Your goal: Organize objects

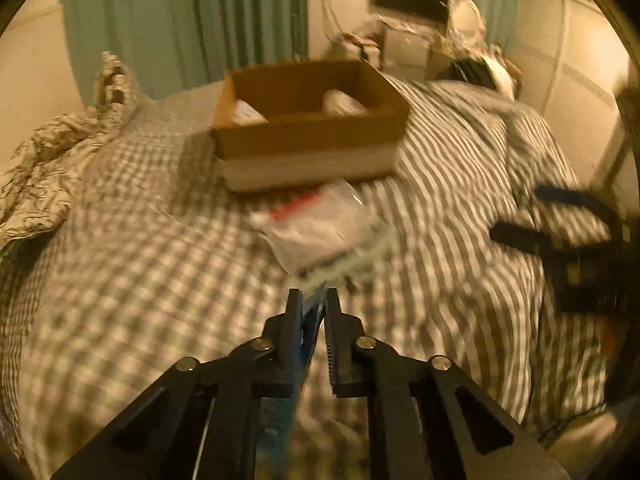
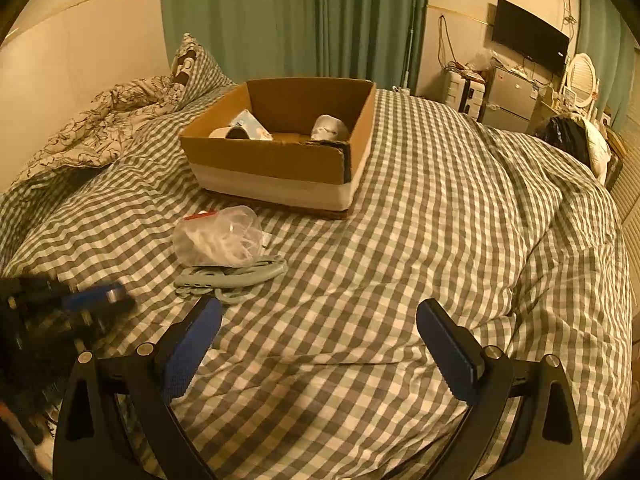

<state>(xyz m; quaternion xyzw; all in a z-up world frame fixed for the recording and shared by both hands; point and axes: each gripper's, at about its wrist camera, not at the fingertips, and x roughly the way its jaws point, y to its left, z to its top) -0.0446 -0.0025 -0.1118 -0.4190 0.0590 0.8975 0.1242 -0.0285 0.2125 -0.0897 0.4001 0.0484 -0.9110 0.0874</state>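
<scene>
A cardboard box (image 2: 280,156) sits on the checked bed, also in the left wrist view (image 1: 308,136), with a tape roll (image 2: 230,133) and a white wrapped item (image 2: 329,127) inside. In front of it lie a clear plastic bag (image 2: 218,240) and a grey-green coiled strap (image 2: 236,276); the bag shows blurred in the left wrist view (image 1: 320,228). My left gripper (image 1: 312,300) is shut on a thin blue flat object (image 1: 304,344), held above the bed; it shows at the left edge of the right wrist view (image 2: 100,298). My right gripper (image 2: 318,316) is open and empty above the bedding.
A crumpled patterned quilt (image 2: 100,128) and a pillow (image 2: 196,64) lie at the far left. Green curtains (image 2: 288,16) hang behind the bed. A TV (image 2: 528,40), a cabinet and clutter stand at the far right. The checked duvet (image 2: 440,240) spreads to the right.
</scene>
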